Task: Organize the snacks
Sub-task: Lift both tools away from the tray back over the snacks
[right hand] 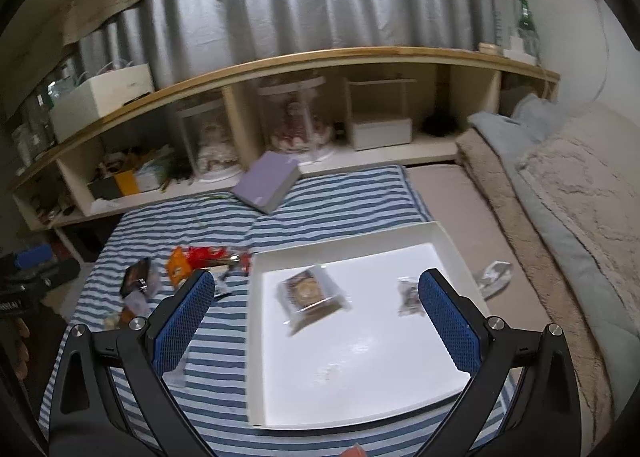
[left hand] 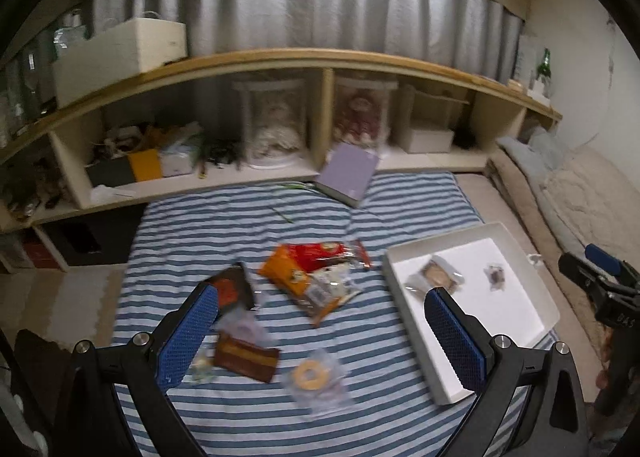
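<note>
A white tray [right hand: 448, 245] lies on the striped blanket and holds a clear-wrapped brown pastry [right hand: 310, 293] and a small wrapped sweet [right hand: 408, 297]. It also shows in the left wrist view [left hand: 532, 289]. Loose snacks lie left of it: an orange and red bag [left hand: 308, 261], a dark packet [left hand: 234, 289], a brown cake slice [left hand: 246, 359] and a wrapped ring biscuit [left hand: 310, 375]. My left gripper [left hand: 320, 297] is open and empty above the snack pile. My right gripper [right hand: 316, 285] is open and empty above the tray.
A purple box [left hand: 348, 175] leans at the blanket's far edge against a low wooden shelf [left hand: 280, 57] full of boxes and jars. A beige mat and fluffy bedding [right hand: 560, 217] lie right of the tray. A crumpled wrapper [right hand: 496, 277] lies beside the tray.
</note>
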Tool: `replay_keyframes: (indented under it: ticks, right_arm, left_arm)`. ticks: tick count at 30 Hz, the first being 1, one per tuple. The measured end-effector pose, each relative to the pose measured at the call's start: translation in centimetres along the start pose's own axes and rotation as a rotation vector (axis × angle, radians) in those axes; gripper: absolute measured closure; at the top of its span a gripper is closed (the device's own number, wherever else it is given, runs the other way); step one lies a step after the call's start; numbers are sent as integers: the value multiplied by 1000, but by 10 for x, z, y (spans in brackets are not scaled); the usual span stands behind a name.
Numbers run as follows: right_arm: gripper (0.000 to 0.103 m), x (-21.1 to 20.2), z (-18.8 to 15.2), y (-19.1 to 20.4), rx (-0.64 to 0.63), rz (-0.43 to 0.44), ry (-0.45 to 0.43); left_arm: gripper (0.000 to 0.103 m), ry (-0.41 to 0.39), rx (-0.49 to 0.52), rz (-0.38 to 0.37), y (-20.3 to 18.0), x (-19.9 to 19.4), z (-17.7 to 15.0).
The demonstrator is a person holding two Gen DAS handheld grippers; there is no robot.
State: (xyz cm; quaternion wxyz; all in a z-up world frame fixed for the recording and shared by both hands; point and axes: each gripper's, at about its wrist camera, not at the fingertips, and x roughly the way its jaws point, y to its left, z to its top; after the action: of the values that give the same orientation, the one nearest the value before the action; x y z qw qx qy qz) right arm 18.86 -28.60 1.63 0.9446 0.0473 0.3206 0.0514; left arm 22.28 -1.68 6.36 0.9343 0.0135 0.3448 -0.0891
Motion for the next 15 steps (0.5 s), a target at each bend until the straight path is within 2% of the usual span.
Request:
replay_keyframes:
  ticks: [10, 15]
  right_arm:
    - [0, 14, -25, 69, -112, 114, 32]
    - [0, 27, -46, 104, -172, 169, 68]
  left_arm:
    - [0, -38, -41, 75, 51, -26, -35]
    - [0, -16, -96, 96, 81, -23, -55]
